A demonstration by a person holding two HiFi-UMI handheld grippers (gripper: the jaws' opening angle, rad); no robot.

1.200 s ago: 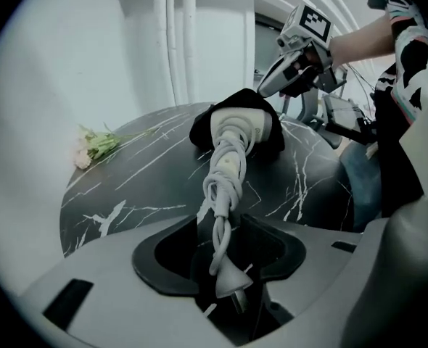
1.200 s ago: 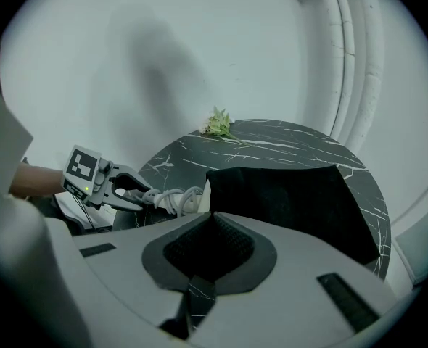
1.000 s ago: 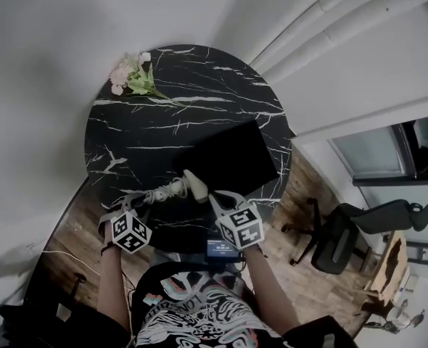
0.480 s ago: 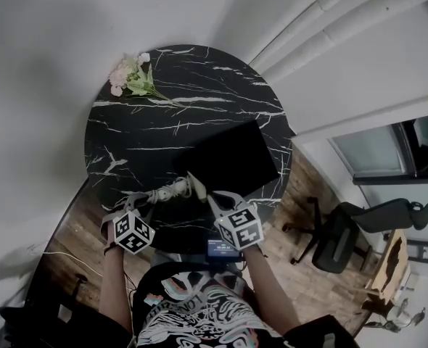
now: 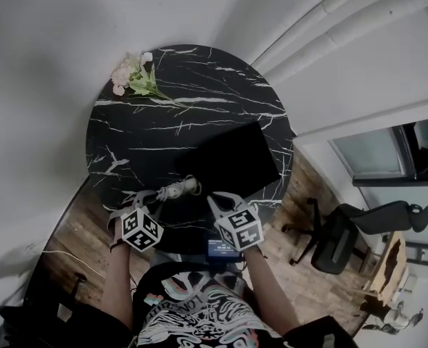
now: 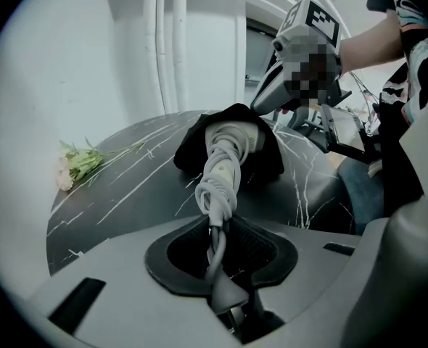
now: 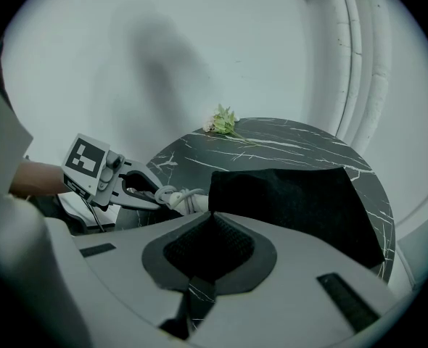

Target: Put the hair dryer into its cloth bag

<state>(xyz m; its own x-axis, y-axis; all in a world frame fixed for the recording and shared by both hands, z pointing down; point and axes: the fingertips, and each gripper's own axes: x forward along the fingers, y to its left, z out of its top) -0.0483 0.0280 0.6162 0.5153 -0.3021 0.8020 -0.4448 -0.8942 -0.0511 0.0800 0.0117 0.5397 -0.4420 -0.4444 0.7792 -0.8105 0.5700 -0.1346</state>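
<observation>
Left gripper (image 6: 215, 249) clamps the white cord-wrapped hair dryer (image 6: 220, 172); right gripper (image 7: 210, 230) is clenched on the black cloth bag (image 7: 294, 201).
The left jaws have just been closing on the corded handle; the dryer's head sits in the bag's lifted mouth by the near rim of the round black marble table (image 5: 163, 122). The bag ends near the table's right rim; bare marble lies open mid-table, pink flowers (image 5: 130, 75) at the far-left rim.

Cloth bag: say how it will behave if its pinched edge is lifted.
Likely floppy: the cloth bag lies flat on the smooth table, so it would sag from the right gripper. Probably light, and apt to slide if the hair dryer pushes in.
</observation>
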